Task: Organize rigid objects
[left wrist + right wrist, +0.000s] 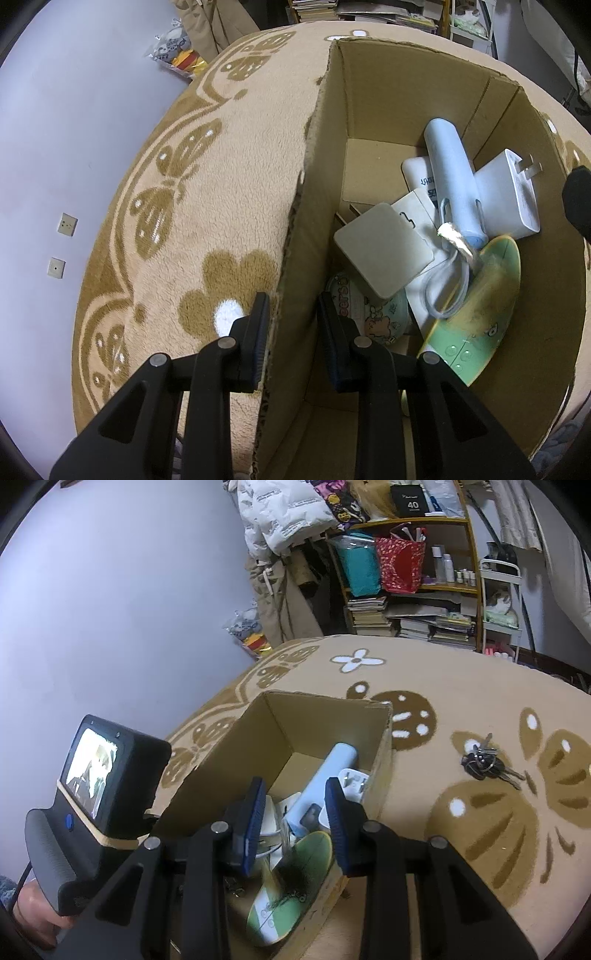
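Note:
An open cardboard box (388, 92) stands on a beige patterned blanket (229, 184). Inside lie a light blue cylinder (450, 173), a white plug charger (509, 192), a white square pack (384, 247), a green finger skateboard (480, 310) and a round cartoon tin (373, 314). My left gripper (292, 297) straddles the box's left wall, one finger outside and one inside, shut on the cardboard. My right gripper (294, 781) hovers over the near end of the box (325, 709), open, with nothing between its fingers. A bunch of keys (487, 762) lies on the blanket right of the box.
A grey wall (129, 590) runs along the left of the blanket. Behind the blanket's far edge stand a cluttered shelf (406, 572) with book stacks and bags. A hand (33, 912) holds the left gripper's handle at lower left. Open blanket (480, 849) lies right of the box.

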`<action>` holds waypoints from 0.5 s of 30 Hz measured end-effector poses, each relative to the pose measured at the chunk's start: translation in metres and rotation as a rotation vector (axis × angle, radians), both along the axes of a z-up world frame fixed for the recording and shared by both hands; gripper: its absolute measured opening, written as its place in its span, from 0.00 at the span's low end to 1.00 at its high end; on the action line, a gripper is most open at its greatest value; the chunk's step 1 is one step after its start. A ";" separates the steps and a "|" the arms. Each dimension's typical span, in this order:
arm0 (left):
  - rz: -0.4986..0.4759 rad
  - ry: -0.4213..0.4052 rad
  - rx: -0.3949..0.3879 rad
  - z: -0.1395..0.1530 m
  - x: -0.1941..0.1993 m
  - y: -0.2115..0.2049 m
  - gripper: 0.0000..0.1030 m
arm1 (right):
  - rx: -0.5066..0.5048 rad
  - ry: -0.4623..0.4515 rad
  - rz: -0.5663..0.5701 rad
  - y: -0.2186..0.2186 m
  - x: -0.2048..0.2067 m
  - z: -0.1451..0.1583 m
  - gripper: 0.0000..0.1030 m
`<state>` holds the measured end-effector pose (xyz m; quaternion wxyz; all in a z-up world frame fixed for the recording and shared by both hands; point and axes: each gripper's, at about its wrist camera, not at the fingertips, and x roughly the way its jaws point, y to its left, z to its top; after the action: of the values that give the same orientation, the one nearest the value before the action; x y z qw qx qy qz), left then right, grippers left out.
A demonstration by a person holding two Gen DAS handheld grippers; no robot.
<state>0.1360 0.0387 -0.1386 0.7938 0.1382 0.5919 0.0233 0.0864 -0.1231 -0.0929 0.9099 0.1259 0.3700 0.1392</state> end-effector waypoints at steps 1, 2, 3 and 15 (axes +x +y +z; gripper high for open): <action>0.001 0.001 -0.001 0.000 0.000 0.000 0.25 | 0.003 -0.002 -0.005 -0.001 0.000 0.001 0.35; 0.001 0.000 -0.001 0.000 0.000 0.001 0.25 | 0.005 -0.007 -0.011 -0.003 -0.001 0.002 0.35; -0.001 0.000 0.000 0.000 0.000 0.000 0.25 | 0.002 -0.010 -0.017 -0.003 0.000 0.003 0.35; 0.002 0.003 -0.006 0.000 0.001 0.002 0.25 | -0.090 -0.025 -0.171 -0.038 0.013 0.008 0.82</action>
<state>0.1369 0.0407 -0.1385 0.7933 0.1353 0.5932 0.0222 0.0993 -0.1611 -0.0846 0.9278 0.1145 0.3522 0.0457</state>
